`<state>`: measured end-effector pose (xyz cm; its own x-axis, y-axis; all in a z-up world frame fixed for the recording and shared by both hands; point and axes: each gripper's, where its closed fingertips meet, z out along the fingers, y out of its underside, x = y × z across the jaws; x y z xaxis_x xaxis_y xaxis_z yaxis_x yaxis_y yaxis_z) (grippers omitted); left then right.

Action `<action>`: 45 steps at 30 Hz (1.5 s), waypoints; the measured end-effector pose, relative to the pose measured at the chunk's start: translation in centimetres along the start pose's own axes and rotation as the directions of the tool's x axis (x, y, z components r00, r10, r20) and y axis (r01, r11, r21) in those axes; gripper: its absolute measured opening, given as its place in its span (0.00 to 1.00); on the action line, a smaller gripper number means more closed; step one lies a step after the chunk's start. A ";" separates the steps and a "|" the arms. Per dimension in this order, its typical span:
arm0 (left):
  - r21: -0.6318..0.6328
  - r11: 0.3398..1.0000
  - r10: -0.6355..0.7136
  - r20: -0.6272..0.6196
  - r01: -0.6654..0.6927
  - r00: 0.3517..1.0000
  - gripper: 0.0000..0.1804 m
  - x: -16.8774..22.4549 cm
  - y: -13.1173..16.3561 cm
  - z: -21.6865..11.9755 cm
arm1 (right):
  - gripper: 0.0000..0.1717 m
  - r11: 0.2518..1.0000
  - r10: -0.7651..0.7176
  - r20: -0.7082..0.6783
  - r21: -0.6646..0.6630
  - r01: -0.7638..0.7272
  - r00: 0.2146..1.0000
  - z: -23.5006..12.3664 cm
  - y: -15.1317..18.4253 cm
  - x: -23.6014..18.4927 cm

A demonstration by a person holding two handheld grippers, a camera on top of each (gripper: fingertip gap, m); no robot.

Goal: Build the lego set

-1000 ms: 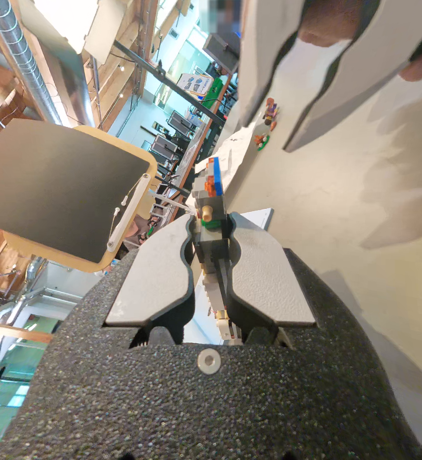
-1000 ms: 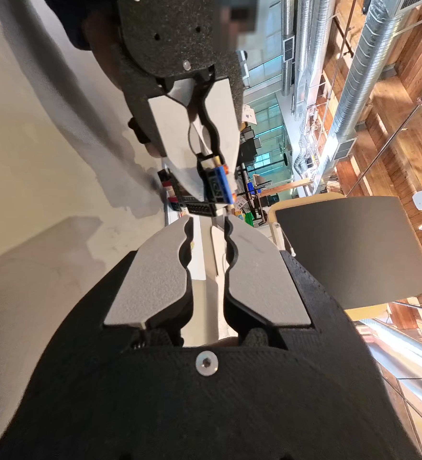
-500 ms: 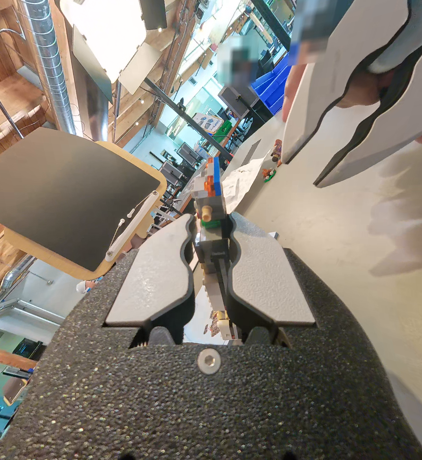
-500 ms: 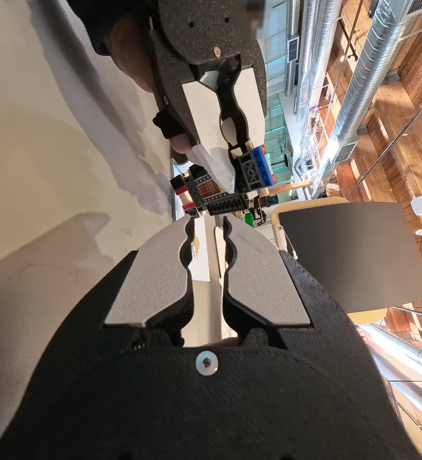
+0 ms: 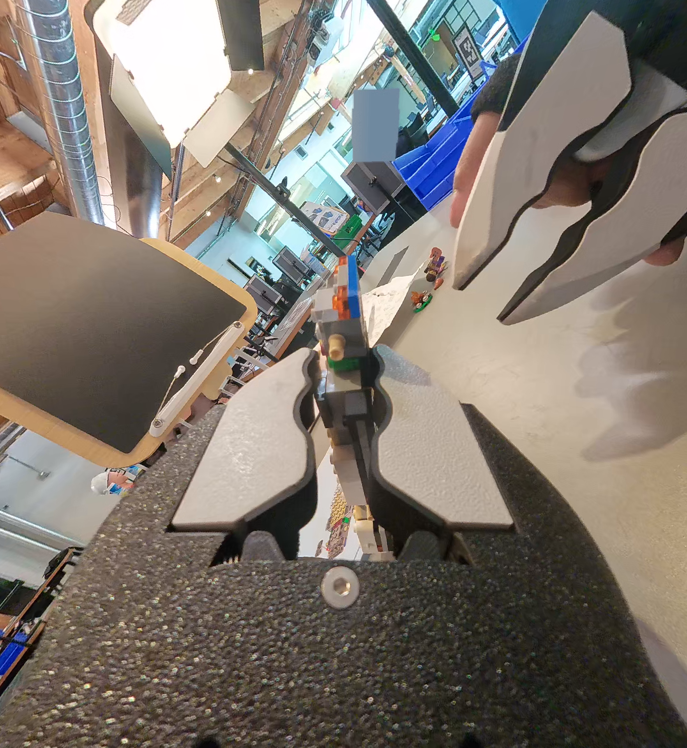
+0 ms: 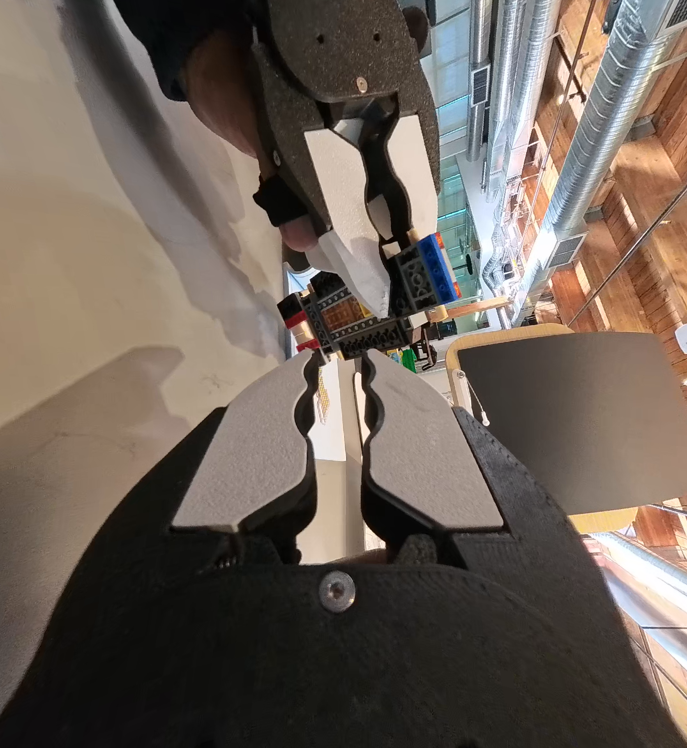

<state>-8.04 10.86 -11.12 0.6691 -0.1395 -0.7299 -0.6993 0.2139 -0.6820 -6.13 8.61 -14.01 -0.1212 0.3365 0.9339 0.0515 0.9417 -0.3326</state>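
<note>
The left tongs [image 5: 343,356] clench a brick model [image 5: 343,324] at frame centre; the right tongs [image 6: 337,356], slightly parted and bare, sit just below it.

Two tongs [image 5: 343,356] [image 6: 335,358]; one brick model [image 5: 343,319]; two small figures [image 5: 421,300].

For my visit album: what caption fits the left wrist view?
Left gripper clamps a toy brick model above a pale table; the right gripper hangs nearby, empty.

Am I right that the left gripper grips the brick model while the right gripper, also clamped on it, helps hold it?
Not quite: the right gripper is not clamped on the brick model. In the right wrist view its jaws stand apart with nothing between them. The left gripper does grip the model.
</note>
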 end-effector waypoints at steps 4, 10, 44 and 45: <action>0.002 1.000 0.000 -0.007 0.000 1.000 0.13 0.0 0.0 0.0 | 0.11 1.000 0.017 0.002 0.012 -0.017 1.000 -0.1 0.0 0.1; 0.011 1.000 0.010 -0.065 -0.010 0.998 0.13 0.9 -0.1 0.0 | 0.15 0.987 0.128 -0.009 0.104 -0.126 0.992 -0.9 -0.7 1.6; -0.487 0.693 0.426 -0.318 -0.531 0.847 0.14 1.6 3.6 -0.1 | 0.12 0.999 -0.003 -0.044 0.052 0.006 0.999 0.0 -0.7 0.5; -0.511 0.672 0.417 -0.337 -0.536 0.844 0.14 1.6 3.7 -0.4 | 0.12 0.999 -0.002 -0.042 0.054 0.004 0.999 0.1 -0.7 0.5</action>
<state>-9.61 11.07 -14.85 0.1889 -0.3546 -0.9157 -0.9569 -0.2758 -0.0906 -6.36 8.06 -13.35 -0.0797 0.3341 0.9392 -0.0031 0.9421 -0.3354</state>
